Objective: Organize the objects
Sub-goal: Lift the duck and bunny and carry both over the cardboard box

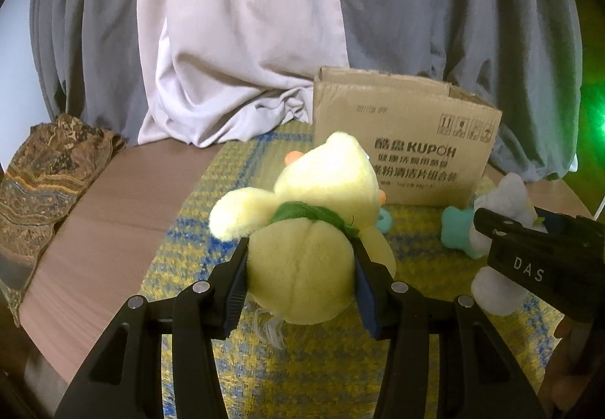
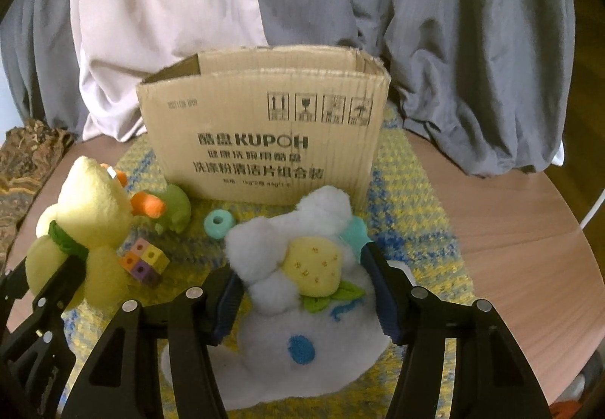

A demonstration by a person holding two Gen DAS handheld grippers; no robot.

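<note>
My left tongs (image 1: 300, 267) pinched the fluffy yellow duck plush (image 1: 314, 222) at its round body, just below its green scarf. My right tongs (image 2: 304, 290) squeezed the woolly white plush (image 2: 302, 305), a stitched yellow strawberry on its front, its base cut off behind the black arms. Both sat over the coarse yellow-and-blue woven mat (image 2: 412, 214) on the smooth wooden surface (image 1: 109, 214). At twelve o'clock stood the open corrugated cardboard box (image 2: 264, 139); its inside was hidden. A teal ring (image 2: 218, 221) and coloured cube block (image 2: 145, 260) lay at ten o'clock.
</note>
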